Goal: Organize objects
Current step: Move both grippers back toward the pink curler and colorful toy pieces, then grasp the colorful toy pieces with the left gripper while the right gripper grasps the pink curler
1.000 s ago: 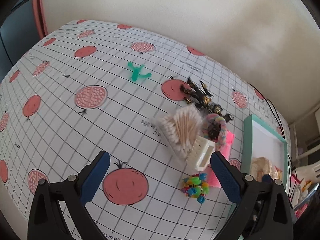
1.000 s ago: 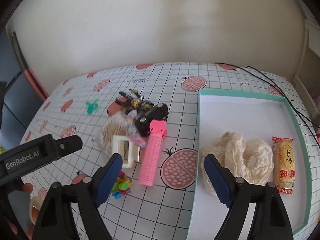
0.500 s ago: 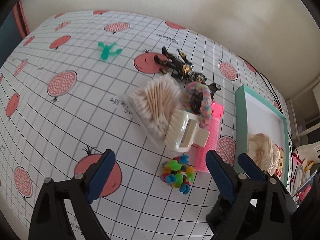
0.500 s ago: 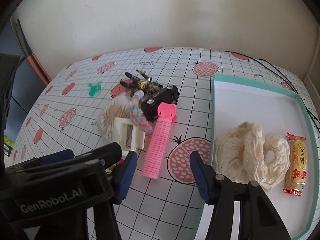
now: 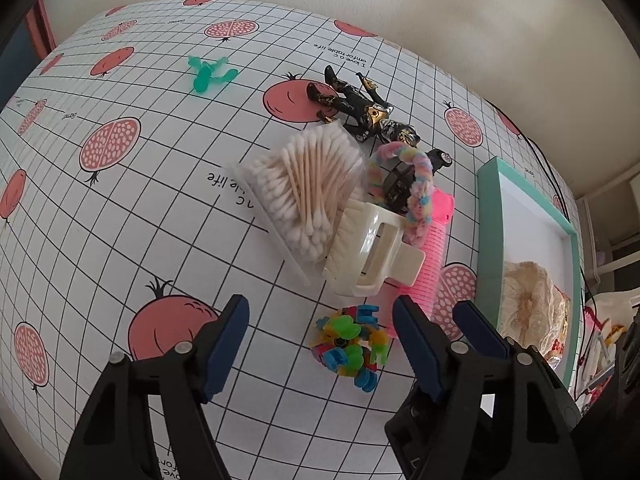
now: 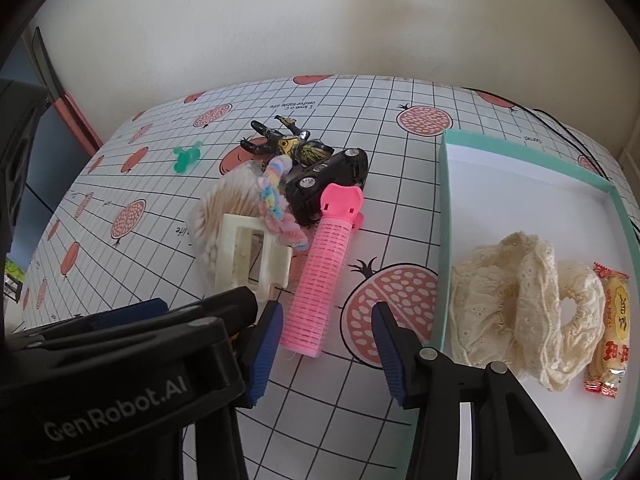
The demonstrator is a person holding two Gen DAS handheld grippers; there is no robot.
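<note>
Pink hair roller (image 6: pixel 324 276) lies flat on the pomegranate-print tablecloth (image 5: pixel 120 208), just beside the teal tray (image 6: pixel 444 216) and pointing away from us. Starting at the far left of that tray: a small green toy (image 5: pixel 208 74) sits alone, well apart. Nearer in, the pack of cotton swabs (image 5: pixel 308 188), then the cream claw clip (image 5: pixel 372 256) leaning on the roller, with the pastel scrunchie (image 6: pixel 276 204) draped over it. Behind them, a black and gold figure (image 5: pixel 360 110) and a black toy car (image 6: pixel 328 176) touching the roller's cap. A clump of bright little clips (image 5: pixel 352 346) sits closest to us. The left gripper (image 5: pixel 320 332) hangs over that clump, jaws spread wide, nothing held. The right gripper (image 6: pixel 326 350) is lined up on the roller's near end, jaws apart either side, empty too. Inside the tray: a lace scrunchie (image 6: pixel 520 312) and a wrapped snack (image 6: pixel 610 332). That roller looks light, hollow and bristly, so good grip; I'd pinch it across the body near this end, gently, and lift clear of the clip.
</note>
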